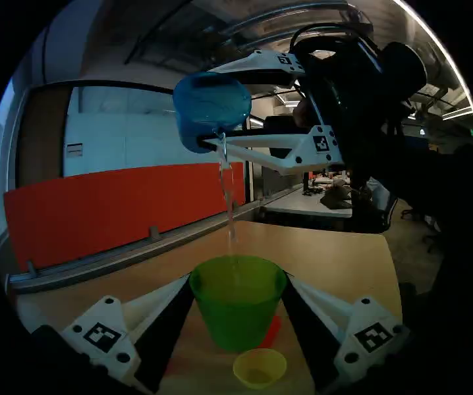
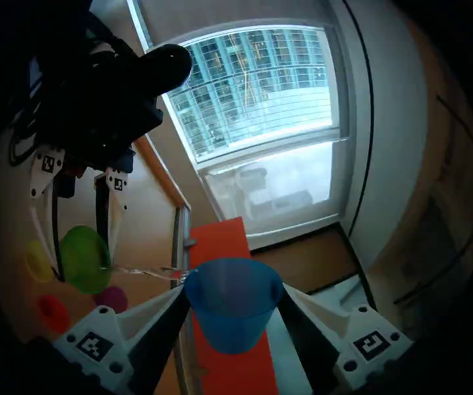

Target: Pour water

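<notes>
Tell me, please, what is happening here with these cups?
A person is pouring water. The right tongs hold the blue cup tipped, and a thin water stream falls from it into the green cup gripped by the left tongs. A small yellow cup sits nearby on the wooden table.

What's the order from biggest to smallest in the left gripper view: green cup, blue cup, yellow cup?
1. green cup, though it sits closer to the camera, so its lead over the blue one is unsure
2. blue cup
3. yellow cup, clearly smallest
</notes>
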Motion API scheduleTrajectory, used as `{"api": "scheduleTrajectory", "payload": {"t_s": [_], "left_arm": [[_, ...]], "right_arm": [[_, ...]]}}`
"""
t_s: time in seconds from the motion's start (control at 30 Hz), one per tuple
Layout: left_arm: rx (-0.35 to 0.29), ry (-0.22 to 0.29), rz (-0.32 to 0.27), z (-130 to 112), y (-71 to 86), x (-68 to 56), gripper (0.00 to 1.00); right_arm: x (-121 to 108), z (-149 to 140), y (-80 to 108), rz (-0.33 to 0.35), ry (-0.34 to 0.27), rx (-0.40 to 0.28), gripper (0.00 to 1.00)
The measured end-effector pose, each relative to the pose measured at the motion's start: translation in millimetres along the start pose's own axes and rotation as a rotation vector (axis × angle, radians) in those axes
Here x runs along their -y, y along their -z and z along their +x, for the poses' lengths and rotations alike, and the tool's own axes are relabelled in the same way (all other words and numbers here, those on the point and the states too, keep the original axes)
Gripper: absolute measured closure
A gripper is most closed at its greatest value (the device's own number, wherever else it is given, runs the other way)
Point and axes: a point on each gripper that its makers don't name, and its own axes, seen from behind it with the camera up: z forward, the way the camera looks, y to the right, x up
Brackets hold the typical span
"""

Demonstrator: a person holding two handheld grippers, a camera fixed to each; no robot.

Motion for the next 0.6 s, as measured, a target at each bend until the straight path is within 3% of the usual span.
{"api": "scheduleTrajectory", "payload": {"t_s": [0.6], "left_arm": [[0.000, -0.004, 0.000, -0.3, -0.3, 0.3, 0.13]], "right_arm": [[-3.7, 2.7, -1.2, -0.011, 0.058, -0.008, 0.09]]}}
